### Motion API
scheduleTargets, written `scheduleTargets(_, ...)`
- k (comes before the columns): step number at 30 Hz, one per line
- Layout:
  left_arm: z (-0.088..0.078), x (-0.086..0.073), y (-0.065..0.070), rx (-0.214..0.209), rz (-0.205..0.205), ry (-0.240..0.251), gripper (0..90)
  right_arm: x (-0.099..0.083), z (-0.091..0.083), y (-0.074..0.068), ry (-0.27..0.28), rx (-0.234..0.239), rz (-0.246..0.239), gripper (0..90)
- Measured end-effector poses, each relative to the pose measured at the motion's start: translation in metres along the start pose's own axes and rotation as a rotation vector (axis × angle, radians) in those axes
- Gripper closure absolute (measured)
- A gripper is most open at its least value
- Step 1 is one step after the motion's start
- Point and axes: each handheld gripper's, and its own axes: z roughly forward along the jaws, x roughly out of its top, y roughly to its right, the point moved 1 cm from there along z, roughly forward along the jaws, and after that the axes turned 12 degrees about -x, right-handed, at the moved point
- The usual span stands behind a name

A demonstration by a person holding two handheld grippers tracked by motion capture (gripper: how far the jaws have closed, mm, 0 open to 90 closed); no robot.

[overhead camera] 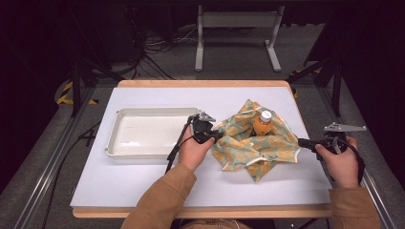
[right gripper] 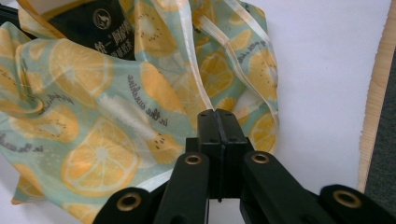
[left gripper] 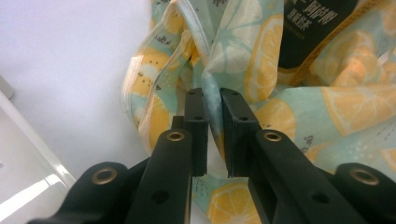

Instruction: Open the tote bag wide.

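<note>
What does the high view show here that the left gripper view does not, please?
High view alone: the bottle's white cap standing up out of the cloth, the right gripper pinching the cloth's right edge, both of the person's hands, and the whole white tray.

Left gripper view alone: the dark printed label on the bottle, close up, and a fold of cloth pinched between the left gripper jaws, with a slim gap between the pads.

Both: the lemon-print cloth, the bottle wrapped in it, and the white table.
</note>
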Motion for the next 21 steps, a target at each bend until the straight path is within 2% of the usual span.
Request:
scheduleTargets(2,-0.002,0.001,0.001,-0.006,0.010,0.009,81.0,0.002,-0.004,-0.001,0.013,-0.002,-0.006,89.6)
scheduleTargets(5,-0.004,0.002,0.003,-0.016,0.024,0.035,73.5,0.006,-0.010,-0.003,0.036,0.001,-0.017,88.8)
scheduleTargets(7,-0.006,0.003,0.006,-0.021,0.036,0.049,61.4,0.009,-0.014,-0.005,0.044,0.001,-0.020,87.3)
scheduleTargets(9,-0.009,0.004,0.008,-0.035,0.046,0.054,54.4,0.011,-0.019,-0.007,0.063,-0.007,-0.028,83.3)
scheduleTargets(12,-0.016,0.005,0.014,-0.012,0.073,0.068,33.1,0.015,-0.027,-0.008,0.095,-0.023,-0.035,76.7)
scheduleTargets(14,-0.021,0.006,0.017,-0.011,0.100,0.082,24.6,0.018,-0.033,-0.009,0.129,-0.043,-0.056,71.0)
scheduleTargets(16,-0.029,0.006,0.021,0.001,0.121,0.090,18.7,0.022,-0.040,-0.013,0.165,-0.052,-0.067,68.2)
scheduleTargets(19,-0.038,0.005,0.025,0.006,0.141,0.100,16.9,0.028,-0.047,-0.022,0.215,-0.050,-0.095,66.2)
scheduleTargets(20,-0.047,0.003,0.029,0.007,0.155,0.116,16.6,0.030,-0.049,-0.027,0.230,-0.040,-0.106,66.2)
scheduleTargets(21,-0.047,0.003,0.029,0.007,0.155,0.116,16.6,0.030,-0.049,-0.027,0.230,-0.040,-0.106,66.2)
